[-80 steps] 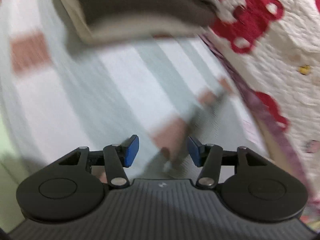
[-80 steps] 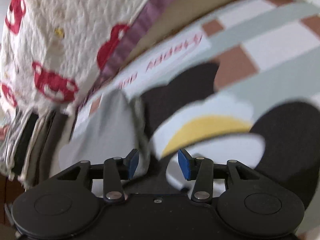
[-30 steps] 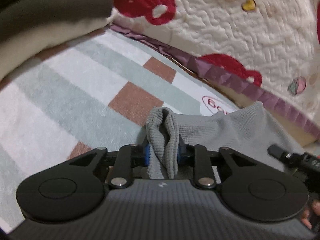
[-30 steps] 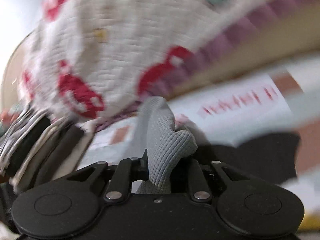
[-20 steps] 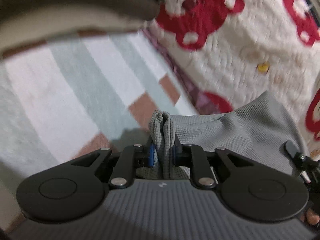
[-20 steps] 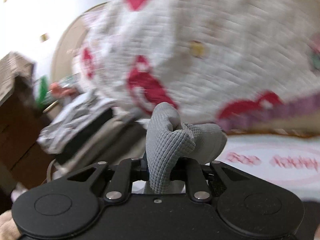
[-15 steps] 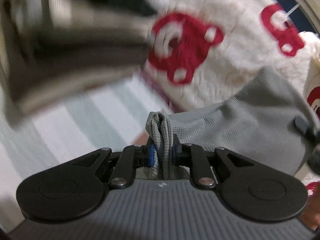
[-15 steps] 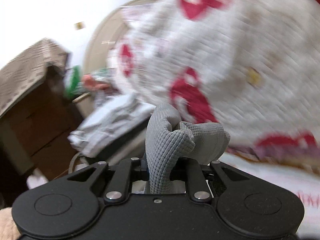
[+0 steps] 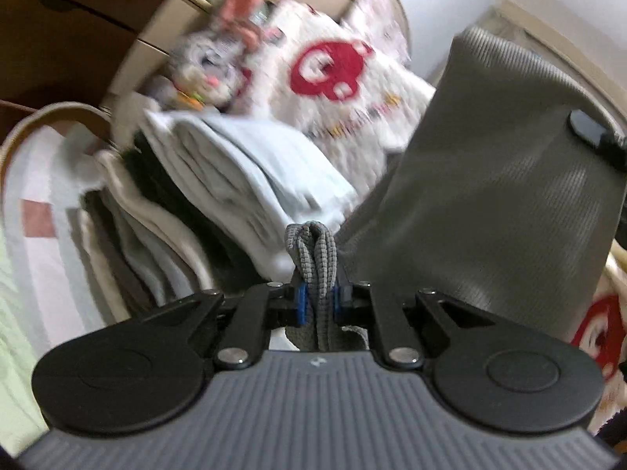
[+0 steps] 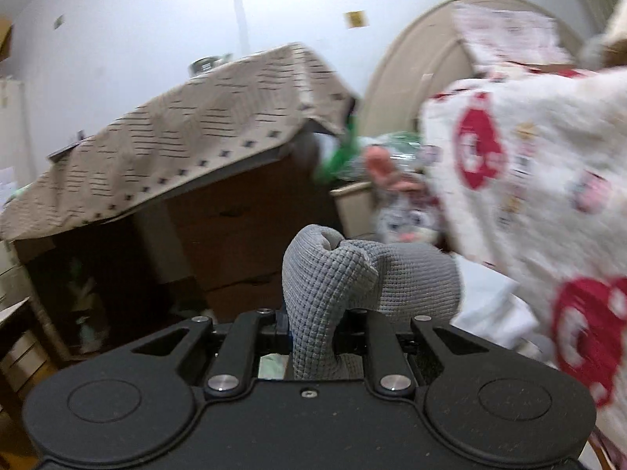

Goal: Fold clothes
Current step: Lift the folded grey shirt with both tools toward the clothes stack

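Note:
A grey waffle-knit garment [image 9: 490, 203] hangs stretched in the air between my two grippers. In the left wrist view my left gripper [image 9: 317, 301] has a bunched edge of it between its blue pads, and its jaws are closing on it. A broad sheet of the cloth rises to the right, where a black part of the other gripper [image 9: 588, 129] shows at its top corner. The right wrist view has my right gripper [image 10: 313, 329] shut on another bunched fold of the grey garment [image 10: 325, 286], which bulges above the fingers and hides the pads.
A stack of folded clothes [image 9: 235, 180] lies just beyond the left gripper on the checked mat [image 9: 35, 203]. Behind it are a white quilt with red bears [image 9: 333, 66] and a plush toy [image 9: 203, 66]. A cardboard box under patterned cloth [image 10: 176, 137] stands left.
Both grippers rose off the mat with the grey garment held between them. The views swung up from the mat and quilt edge to the folded stack, the box and the wall.

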Demonstrator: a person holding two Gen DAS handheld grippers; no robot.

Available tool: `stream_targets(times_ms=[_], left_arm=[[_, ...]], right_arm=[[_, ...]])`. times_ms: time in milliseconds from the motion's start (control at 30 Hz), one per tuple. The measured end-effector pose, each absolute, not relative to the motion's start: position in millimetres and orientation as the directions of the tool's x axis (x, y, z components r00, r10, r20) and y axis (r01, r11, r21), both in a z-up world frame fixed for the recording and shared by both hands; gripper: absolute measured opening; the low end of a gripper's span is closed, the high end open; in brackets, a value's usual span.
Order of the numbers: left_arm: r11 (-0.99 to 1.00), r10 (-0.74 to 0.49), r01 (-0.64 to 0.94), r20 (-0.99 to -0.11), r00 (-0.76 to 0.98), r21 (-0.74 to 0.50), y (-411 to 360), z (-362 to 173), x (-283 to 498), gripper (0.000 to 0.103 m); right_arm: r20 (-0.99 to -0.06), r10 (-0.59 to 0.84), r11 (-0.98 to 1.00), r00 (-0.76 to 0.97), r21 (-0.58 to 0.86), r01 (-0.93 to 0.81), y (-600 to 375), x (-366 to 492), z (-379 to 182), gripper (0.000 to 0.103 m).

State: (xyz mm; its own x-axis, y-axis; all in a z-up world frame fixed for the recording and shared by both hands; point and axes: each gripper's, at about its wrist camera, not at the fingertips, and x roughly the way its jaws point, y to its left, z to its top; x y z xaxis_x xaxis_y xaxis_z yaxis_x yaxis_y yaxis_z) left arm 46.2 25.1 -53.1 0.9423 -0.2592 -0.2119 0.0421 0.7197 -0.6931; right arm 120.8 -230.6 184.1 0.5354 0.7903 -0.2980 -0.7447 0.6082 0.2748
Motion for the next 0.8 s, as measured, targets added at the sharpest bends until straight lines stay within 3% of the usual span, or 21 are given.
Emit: stream_targets(times_ms=[133,267,433,567,633,733,800], left_arm=[[0.753,-0.14,0.001,-0.158,0.977,-0.658,60.6,-24.6,20.1,0.011],[0.789,-0.033,-0.071,-0.158,0.987,-0.61,93.4,12.1,28.2,0.011],[0.855,0.018,-0.125,-0.21,0.977,-0.504,107.8,55.9,110.4,0.011],[0.898,-0.078,-0.081,-0.338,0.938,-0.433,94.0,51.7,204.5,0.011],[0.884,-0.143,-0.075,-0.418,0.897,-0.462,90.2,34.0,237.8,0.012],[0.869,-0.168,-0.05,-0.388,0.906,-0.492,87.1,24.3,242.2,0.015],[0.871,-0.163,-0.048,-0.379,0.911,-0.49,87.3,24.4,244.3,0.016]], right_arm=[[-0.291,0.856,0.505,0.427,0.297,-0.81,-178.8,141.1,217.8,0.018],[-0.227,0.909,0.41,0.35,0.334,-0.849,-144.0,168.1,239.2,0.018],[-0.135,0.874,0.481,0.467,0.375,-0.792,-142.2,229.5,221.3,0.018],[-0.228,0.723,0.687,0.652,0.34,-0.642,-166.1,298.1,157.3,0.018],[-0.317,0.622,0.779,0.716,0.34,-0.526,-183.0,331.3,120.2,0.018],[-0.392,0.539,0.829,0.745,0.404,-0.387,-215.5,364.1,70.9,0.019],[-0.376,0.552,0.81,0.744,0.455,-0.37,-233.7,369.7,53.0,0.02]])
